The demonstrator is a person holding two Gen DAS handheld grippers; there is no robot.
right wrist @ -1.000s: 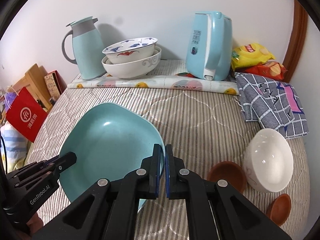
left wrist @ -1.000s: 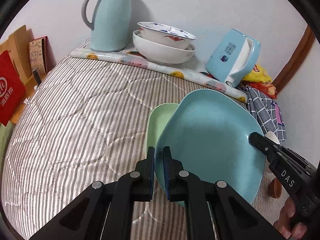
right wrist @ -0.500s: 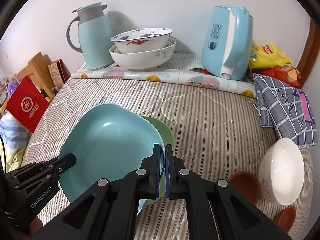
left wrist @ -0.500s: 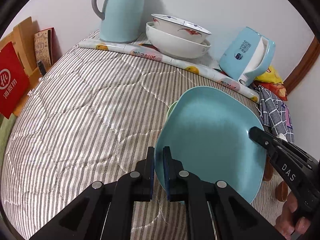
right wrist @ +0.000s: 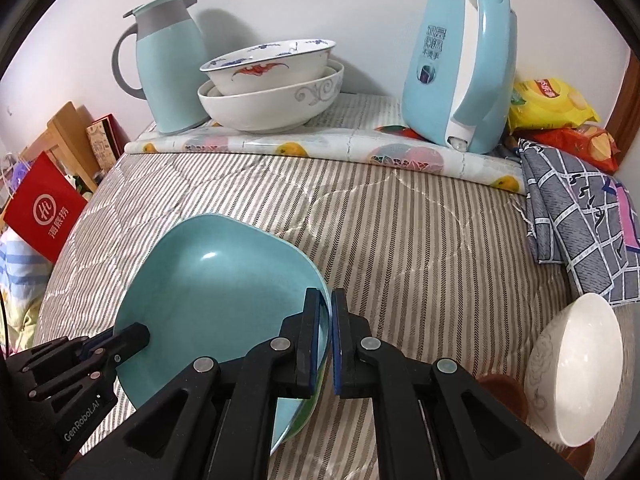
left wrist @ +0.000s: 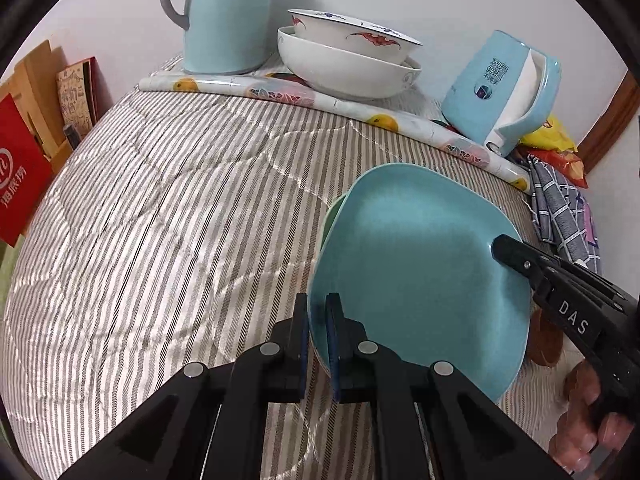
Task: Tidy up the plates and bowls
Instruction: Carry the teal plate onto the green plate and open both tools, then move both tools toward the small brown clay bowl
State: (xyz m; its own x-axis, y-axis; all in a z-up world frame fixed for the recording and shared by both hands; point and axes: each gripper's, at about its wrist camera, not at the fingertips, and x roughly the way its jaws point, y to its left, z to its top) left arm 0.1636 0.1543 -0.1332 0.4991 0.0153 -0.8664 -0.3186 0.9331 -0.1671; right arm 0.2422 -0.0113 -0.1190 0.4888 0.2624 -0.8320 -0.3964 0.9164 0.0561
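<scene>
While both tongs hold one plate, these things matter:

Plate: the square light-blue plate (left wrist: 420, 280) sits low over the pale green plate (left wrist: 334, 216) on the striped grey quilt (left wrist: 160, 220). I cannot tell if the two plates touch yet.

Left tongs: the left gripper (left wrist: 317, 320) is narrow and pinches the near edge of the blue plate.

Right tongs: the right gripper (right wrist: 325, 320) is narrow too and pinches the other edge of the same plate (right wrist: 216, 296).

What could go wrong: I think the blue plate could land crooked on the green one and slide off, because the quilt is soft and bumpy. If one gripper lets go first, the plate could tip.

Also close by: the small brown dish (right wrist: 500, 392) and the white round bowl (right wrist: 572, 372) lie near the right gripper, so a wide swing might knock them.

Only the right view shows: the white bowl on its side, and a green edge (right wrist: 306, 420) under the blue plate.

Only the left view shows: the green plate peeking out on the far side, and the fingers (left wrist: 592, 408) holding the right gripper.
</scene>
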